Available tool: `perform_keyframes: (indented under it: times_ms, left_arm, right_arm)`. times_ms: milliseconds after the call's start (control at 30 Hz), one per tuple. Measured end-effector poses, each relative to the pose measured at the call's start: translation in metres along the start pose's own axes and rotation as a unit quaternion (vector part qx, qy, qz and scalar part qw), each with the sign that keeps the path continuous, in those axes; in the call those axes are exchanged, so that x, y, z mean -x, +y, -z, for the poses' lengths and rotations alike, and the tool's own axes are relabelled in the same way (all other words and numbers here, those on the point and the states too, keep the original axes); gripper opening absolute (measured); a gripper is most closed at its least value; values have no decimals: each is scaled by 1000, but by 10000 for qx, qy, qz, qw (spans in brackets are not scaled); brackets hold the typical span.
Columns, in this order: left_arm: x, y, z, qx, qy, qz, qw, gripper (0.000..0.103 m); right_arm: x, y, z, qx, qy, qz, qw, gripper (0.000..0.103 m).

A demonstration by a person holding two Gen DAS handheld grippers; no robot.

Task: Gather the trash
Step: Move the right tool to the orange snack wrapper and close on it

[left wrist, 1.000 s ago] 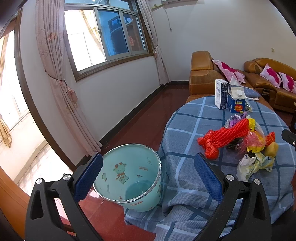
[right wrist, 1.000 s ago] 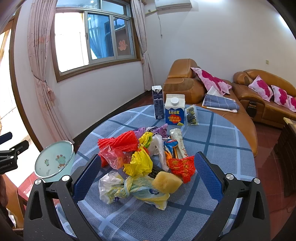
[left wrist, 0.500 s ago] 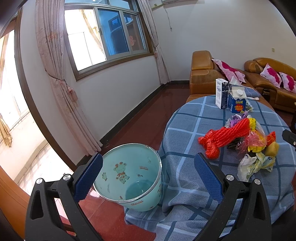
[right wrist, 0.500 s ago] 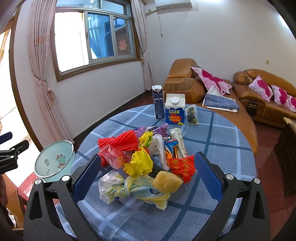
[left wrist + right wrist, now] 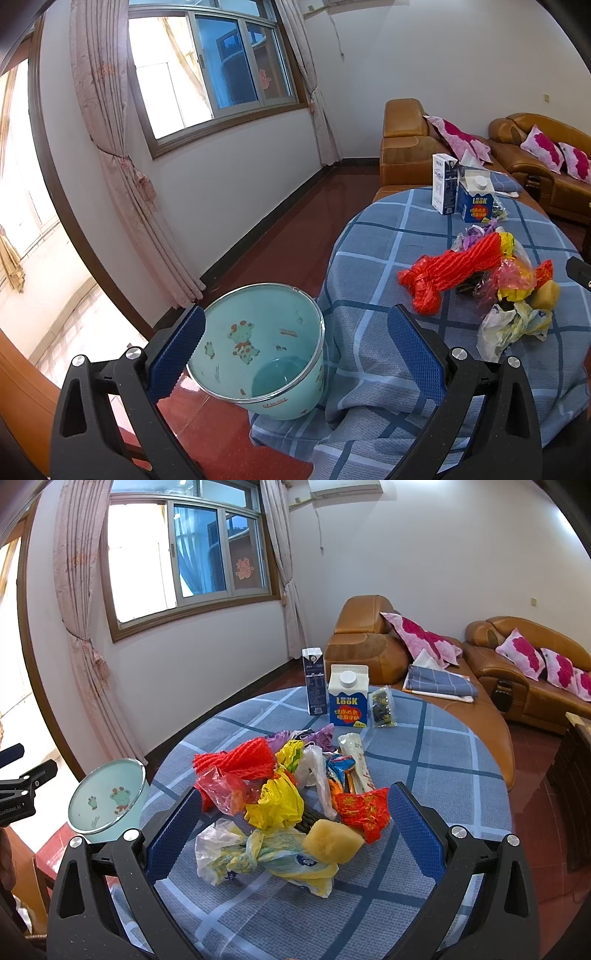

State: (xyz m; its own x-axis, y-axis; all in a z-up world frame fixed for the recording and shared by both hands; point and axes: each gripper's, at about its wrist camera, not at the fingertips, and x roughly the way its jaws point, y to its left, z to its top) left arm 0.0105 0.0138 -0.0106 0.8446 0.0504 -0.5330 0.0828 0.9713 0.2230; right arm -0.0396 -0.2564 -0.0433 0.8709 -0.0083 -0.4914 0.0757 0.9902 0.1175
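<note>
nothing moved; left hand-held gripper point(image 5: 295, 354) wide over bin point(image 5: 258, 347); right hand-held gripper point(image 5: 291, 827) wide over trash pile point(image 5: 288, 797)

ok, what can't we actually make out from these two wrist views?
- Dark item under the trash pile: right wrist view, covered by the yellow bag; identity unclear.
- Pail base: left wrist view, hidden by its own wall and the tablecloth.
- Small packet by the LOOK carton: print too small to read.
- Table legs: hidden by the tablecloth in both views.
</note>
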Motion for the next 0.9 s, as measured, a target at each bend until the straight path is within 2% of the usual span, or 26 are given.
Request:
perform_keyframes:
  times_ms: [267, 433, 600, 833, 900]
  left_arm:
    - [-12, -4, 2, 8, 150, 31, 9999, 97]
    - [-37, -19, 9, -51, 401, 144, 9991, 97]
    - [-62, -39, 15, -106, 656, 275, 9974, 97]
    - [-78, -64, 17, -253, 772, 353, 9961, 97]
    - [-82, -67, 17, -259, 800, 367, 9958, 97]
  right_arm:
    - [-7, -17, 3, -98, -4, 161, 9998, 98]
    - [-25, -59, 9, -345, 29, 654, 9973, 98]
    - [-45, -97, 24, -619, 275, 832, 9942, 98]
    - [-57, -117, 37, -766, 378, 890, 9924, 96]
    - [-61, -118, 38, -766, 402, 830, 9928, 91]
